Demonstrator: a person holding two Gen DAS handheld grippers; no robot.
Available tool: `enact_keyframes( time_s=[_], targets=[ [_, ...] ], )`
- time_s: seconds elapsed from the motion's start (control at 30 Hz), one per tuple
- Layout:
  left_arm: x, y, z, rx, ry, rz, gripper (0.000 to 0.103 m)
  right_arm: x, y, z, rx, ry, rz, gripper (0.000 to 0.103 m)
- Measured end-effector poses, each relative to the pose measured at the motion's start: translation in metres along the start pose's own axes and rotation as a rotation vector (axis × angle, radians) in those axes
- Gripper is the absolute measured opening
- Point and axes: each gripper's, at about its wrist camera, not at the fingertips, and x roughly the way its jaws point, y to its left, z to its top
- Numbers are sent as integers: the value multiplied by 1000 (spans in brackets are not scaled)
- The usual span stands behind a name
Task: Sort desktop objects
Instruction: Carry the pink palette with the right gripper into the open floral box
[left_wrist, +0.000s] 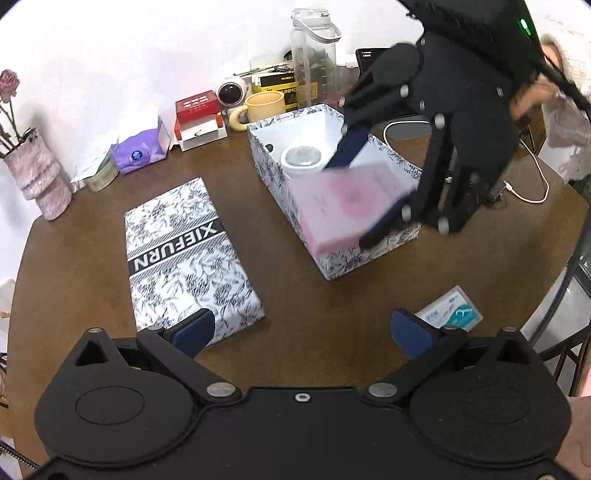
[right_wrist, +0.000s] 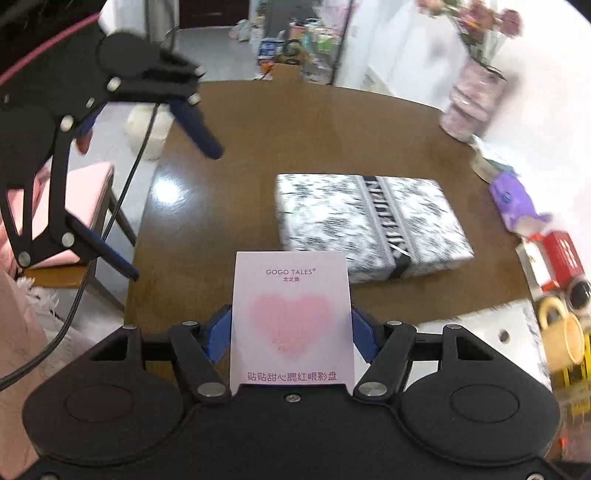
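Note:
My right gripper (right_wrist: 291, 332) is shut on a pale pink eyeshadow box (right_wrist: 291, 317) with a pink heart, its blue pads (right_wrist: 221, 328) pressing both sides. In the left wrist view that pink box (left_wrist: 347, 206) hangs tilted over the open leaf-patterned box (left_wrist: 332, 258), held by the right gripper (left_wrist: 354, 201). A white round jar (left_wrist: 303, 158) sits inside the box. The patterned lid (left_wrist: 184, 254) lies flat to the left. My left gripper (left_wrist: 303, 332) is open and empty above the table, also visible as the left gripper (right_wrist: 173, 213) at upper left. A small blue-and-white packet (left_wrist: 452, 308) lies near its right finger.
Along the wall stand a pink vase (left_wrist: 40, 177), a purple wipes pack (left_wrist: 142, 151), a red and white box (left_wrist: 197, 118), a yellow mug (left_wrist: 264, 105) and a clear water bottle (left_wrist: 314, 62). A white cable (left_wrist: 532, 184) trails at right. A pink chair (right_wrist: 66, 206) stands beside the table.

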Motion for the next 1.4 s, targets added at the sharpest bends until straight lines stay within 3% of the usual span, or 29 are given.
enact_keyframes(
  time_s=[0.23,0.53,0.87,1.4],
  targets=[
    [20,-2,28,-11,-16,-9,103,-21,-39,-19,39,-17,-61,69],
    [48,-7,53,-22,-1,-9,103,-9,-85,-43,50,21,-43,69],
    [80,-1,64,-97,28,37,103,50,-132,-71,19,106,11,69],
    [106,-4,64,-106,68,55,103,118,-159,-85,2,219,68,69]
  ],
)
